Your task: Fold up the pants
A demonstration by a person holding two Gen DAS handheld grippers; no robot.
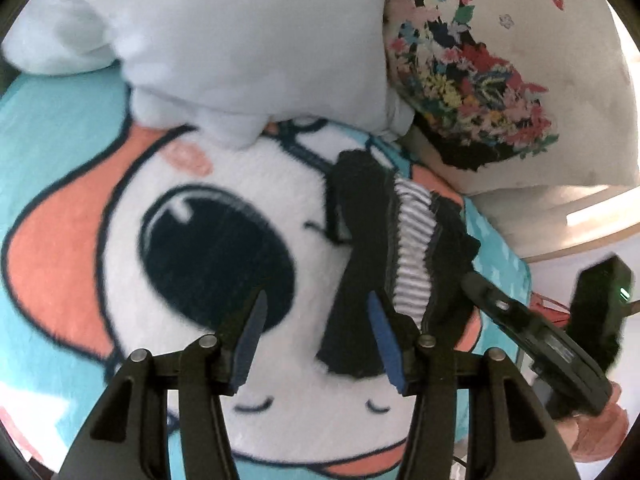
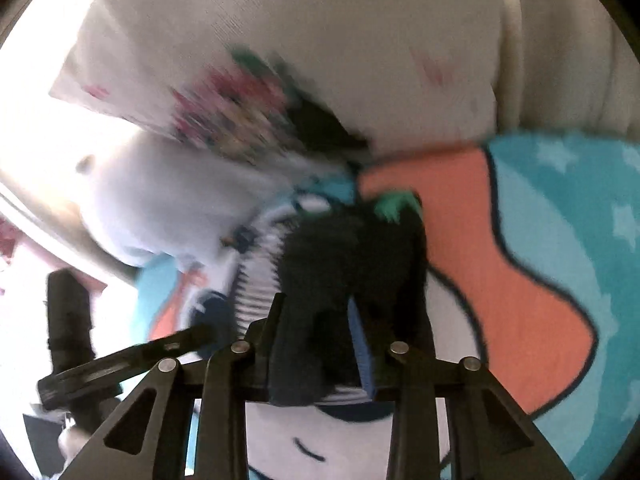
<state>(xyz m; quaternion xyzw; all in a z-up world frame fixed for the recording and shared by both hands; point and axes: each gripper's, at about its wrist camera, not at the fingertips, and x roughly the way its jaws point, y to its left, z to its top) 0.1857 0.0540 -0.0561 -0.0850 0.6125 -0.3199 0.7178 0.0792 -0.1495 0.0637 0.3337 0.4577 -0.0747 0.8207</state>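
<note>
Small black pants (image 1: 360, 216) with a white-striped ribbed band (image 1: 412, 240) lie bunched on a cartoon blanket (image 1: 80, 140). My left gripper (image 1: 316, 300) is open above the blanket with nothing between its blue pads; its right pad (image 1: 382, 328) sits at the pants' left edge. From the right, my right gripper (image 1: 500, 304) reaches into the pants' far side. In the right wrist view the right gripper (image 2: 316, 304) has a thick fold of the black pants (image 2: 360, 248) filling the gap between its fingers, and it is shut on it. That view is blurred.
A pale blue-white pillow (image 1: 240, 40) and a cream floral pillow (image 1: 480, 60) lie just beyond the pants. A wooden bed edge (image 1: 580, 240) runs at the right. A hand (image 1: 596, 432) holds the right gripper.
</note>
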